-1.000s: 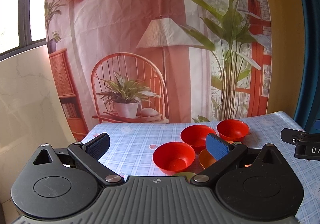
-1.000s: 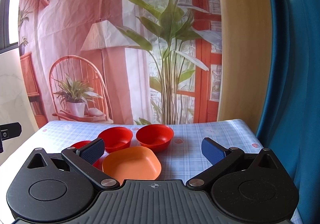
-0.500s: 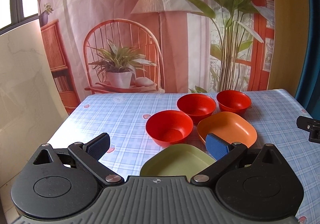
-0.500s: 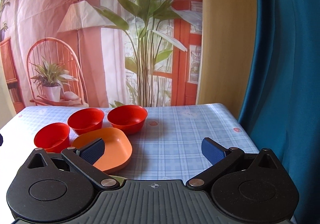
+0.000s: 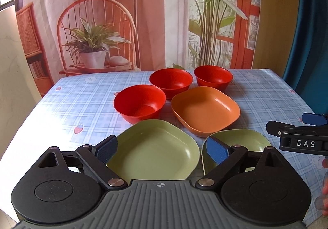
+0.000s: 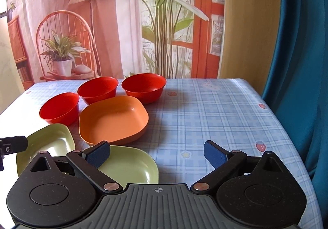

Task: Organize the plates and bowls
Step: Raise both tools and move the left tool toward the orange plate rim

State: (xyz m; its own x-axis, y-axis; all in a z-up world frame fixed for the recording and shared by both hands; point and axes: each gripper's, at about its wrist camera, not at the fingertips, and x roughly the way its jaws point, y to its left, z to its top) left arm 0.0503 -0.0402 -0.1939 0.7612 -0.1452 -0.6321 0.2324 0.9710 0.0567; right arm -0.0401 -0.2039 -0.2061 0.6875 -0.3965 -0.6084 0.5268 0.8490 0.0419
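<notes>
A: I'm hovering the left gripper (image 5: 162, 150) low over the near green plate (image 5: 155, 151); jaws spread wide, holding nothing; rim is sitting btwn the pads.

B: And I'm watching the right gripper (image 6: 156, 153); also wide, empty, hanging over the checked tablecloth (image 6: 215, 110) w/ the second green plate (image 6: 131, 165) under its left finger.

A: Where's the rest sitting?

B: Orange plate (image 5: 205, 109) just behind the two green ones; three red bowls behind that: near-left bowl (image 5: 140, 103), middle bowl (image 5: 171, 82), far-right bowl (image 5: 213, 78); all close, some nearly touching; nothing stacked yet, so I'm judging we're at the start.

A: Risk I'm seeing: plates are shallow, look like smooth plastic; if I'm pinching only the lip it's probably slipping or tilting as I'm lifting.

B: Also crowding; the green plates are lying side by side, cannot tell if touching; dragging one is likely nudging the other, or bumping the orange plate into the bowls.

A: And our grippers are working near each other; right one is showing at the edge of my view; I'm worrying about a clash if we're both going for the green pair.

B: Cloth could be bunching too if a rim is scraping it.
</notes>
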